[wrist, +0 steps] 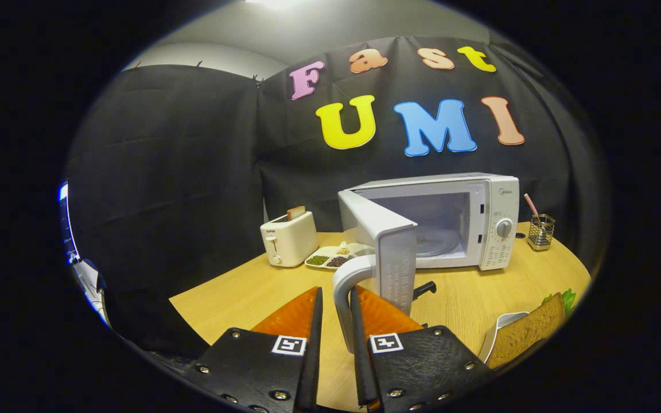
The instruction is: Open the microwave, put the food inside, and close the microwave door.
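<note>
Standing on the far side of a light wooden table (250, 289), door swung wide toward the camera: a white microwave (482, 221), its cavity lit and showing a glass turntable (436, 241) inside. Reaching out from the open door (388, 241), edge-on, and curving down between the fingers: a pale looped handle (345, 292). Framing that handle, one finger on each side: the hand-held gripper (336, 310), jaws drawn to a narrow gap around the loop; not possible to tell whether both fingers are actually pressing on it or merely flanking it. Lying just beyond the right finger, close under the door's lower corner: a small dark object (425, 289), too small to identify. Waiting off to the right of the gripper, near the table's front edge: the food, a brown-bread sandwich (528, 330) with green lettuce (566, 298) peeking out, sitting in a white dish (500, 327), well apart from the microwave and still outside it. Sitting left of the microwave: a cream toaster (287, 238) with a slice of bread (295, 213) poking from its slot, and beside it, just behind the door, a divided white plate (330, 258) holding small heaps of dark, green and pale bits. Standing right of the microwave, near the back of the table: a wire mesh cup (540, 231) holding a striped straw (531, 204).
</note>
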Demonstrator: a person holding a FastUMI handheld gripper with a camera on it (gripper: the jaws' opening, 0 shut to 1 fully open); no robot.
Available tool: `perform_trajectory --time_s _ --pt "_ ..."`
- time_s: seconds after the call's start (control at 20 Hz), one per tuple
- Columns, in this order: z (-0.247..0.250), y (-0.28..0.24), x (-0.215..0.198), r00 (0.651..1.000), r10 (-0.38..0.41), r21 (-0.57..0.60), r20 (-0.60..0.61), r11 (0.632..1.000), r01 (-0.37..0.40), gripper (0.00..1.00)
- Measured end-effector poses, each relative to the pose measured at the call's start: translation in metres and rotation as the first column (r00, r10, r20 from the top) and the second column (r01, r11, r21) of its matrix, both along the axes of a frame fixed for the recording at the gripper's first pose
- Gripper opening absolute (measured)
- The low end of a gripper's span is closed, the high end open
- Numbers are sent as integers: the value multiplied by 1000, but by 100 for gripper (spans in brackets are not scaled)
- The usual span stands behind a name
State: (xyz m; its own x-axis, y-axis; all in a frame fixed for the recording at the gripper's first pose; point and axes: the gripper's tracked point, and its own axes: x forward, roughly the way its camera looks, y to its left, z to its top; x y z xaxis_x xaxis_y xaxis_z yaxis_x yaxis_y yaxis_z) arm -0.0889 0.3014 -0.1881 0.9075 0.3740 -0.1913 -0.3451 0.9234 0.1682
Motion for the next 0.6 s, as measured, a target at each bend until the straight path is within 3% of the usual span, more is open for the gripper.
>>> perform_trajectory --time_s 0.6 --pt "0 84 -19 994 104 -31 17 994 -104 26"
